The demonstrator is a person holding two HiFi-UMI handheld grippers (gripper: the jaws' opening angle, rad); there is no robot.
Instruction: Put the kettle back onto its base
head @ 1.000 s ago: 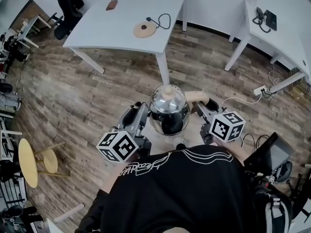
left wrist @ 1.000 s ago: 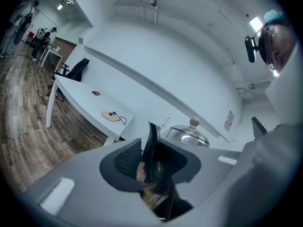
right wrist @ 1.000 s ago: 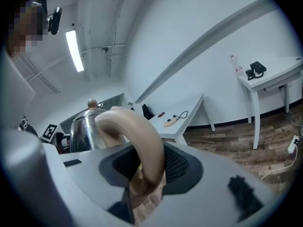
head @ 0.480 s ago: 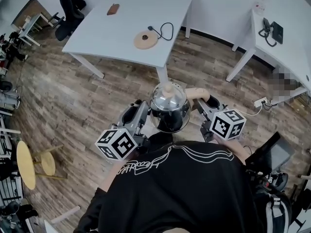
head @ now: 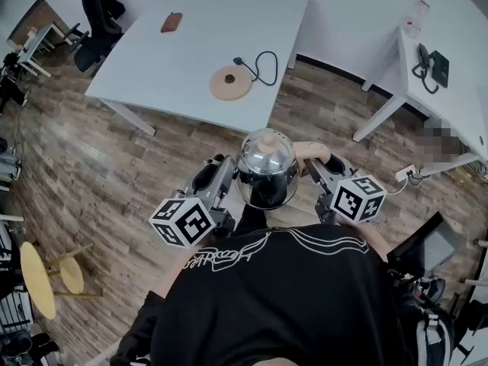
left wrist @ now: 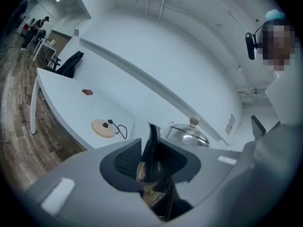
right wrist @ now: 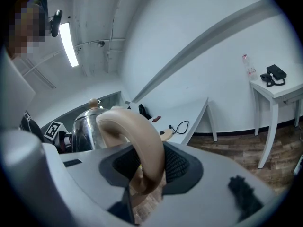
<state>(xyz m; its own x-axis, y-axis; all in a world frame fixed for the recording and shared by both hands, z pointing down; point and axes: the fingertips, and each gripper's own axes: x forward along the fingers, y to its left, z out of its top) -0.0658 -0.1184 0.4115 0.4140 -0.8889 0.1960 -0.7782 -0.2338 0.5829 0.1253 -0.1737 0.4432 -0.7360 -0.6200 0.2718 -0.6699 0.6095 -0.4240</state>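
Observation:
A shiny steel kettle with a beige lid knob hangs in the air between my two grippers, above the wood floor. My left gripper is shut on the kettle's spout. My right gripper is shut on the beige curved handle. The round beige base with its black cord lies on the white table ahead, near the table's front right corner. The base also shows in the left gripper view, and just past the handle in the right gripper view.
A small brown object lies farther back on the same table. A black office chair stands at the table's left end. A second white table with a black phone is at right. A power strip lies on the floor.
Both grippers have carried the kettle forward toward the white table. The table and its base now lie closer and lower in the head view.

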